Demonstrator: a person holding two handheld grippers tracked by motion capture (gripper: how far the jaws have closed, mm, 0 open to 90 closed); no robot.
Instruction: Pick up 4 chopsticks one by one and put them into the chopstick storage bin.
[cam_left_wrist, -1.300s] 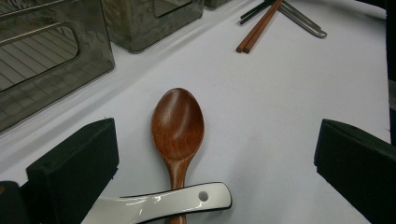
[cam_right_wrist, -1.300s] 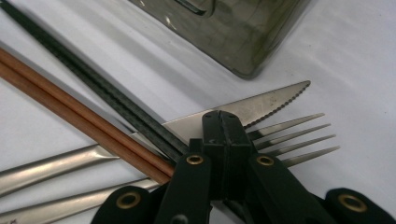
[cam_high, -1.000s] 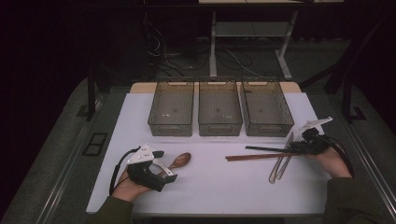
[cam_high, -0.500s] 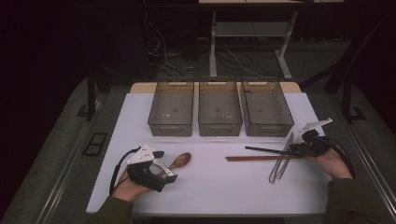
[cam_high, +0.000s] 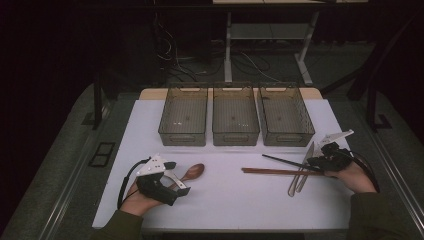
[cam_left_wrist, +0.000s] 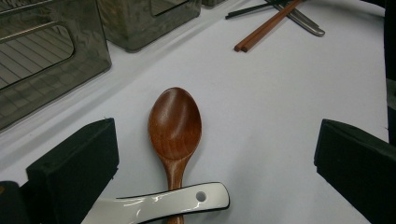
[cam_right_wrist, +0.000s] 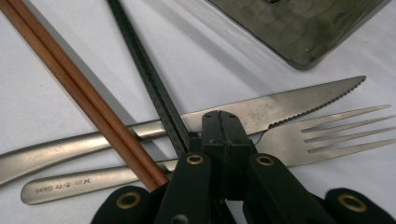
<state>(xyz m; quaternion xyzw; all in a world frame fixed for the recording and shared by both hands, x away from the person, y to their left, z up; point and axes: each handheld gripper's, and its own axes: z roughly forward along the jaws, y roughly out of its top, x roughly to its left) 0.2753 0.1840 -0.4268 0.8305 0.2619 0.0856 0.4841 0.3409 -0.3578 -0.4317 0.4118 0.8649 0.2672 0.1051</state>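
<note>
right gripper (cam_high: 320, 162) | jaws closed tight over the cutlery pile, seemingly on the black chopsticks (cam_right_wrist: 154, 88), little shifted since a second ago | left gripper (cam_high: 167, 181) | jaws held wide around the wooden spoon (cam_left_wrist: 175, 123) | lift judged next

Bins (cam_high: 235, 122): three abreast, behind everything.
Your spoon (cam_high: 192, 173): front left.
Your chopsticks (cam_high: 280, 171): right, crossing knife (cam_high: 303, 165) and fork (cam_high: 291, 186).
</note>
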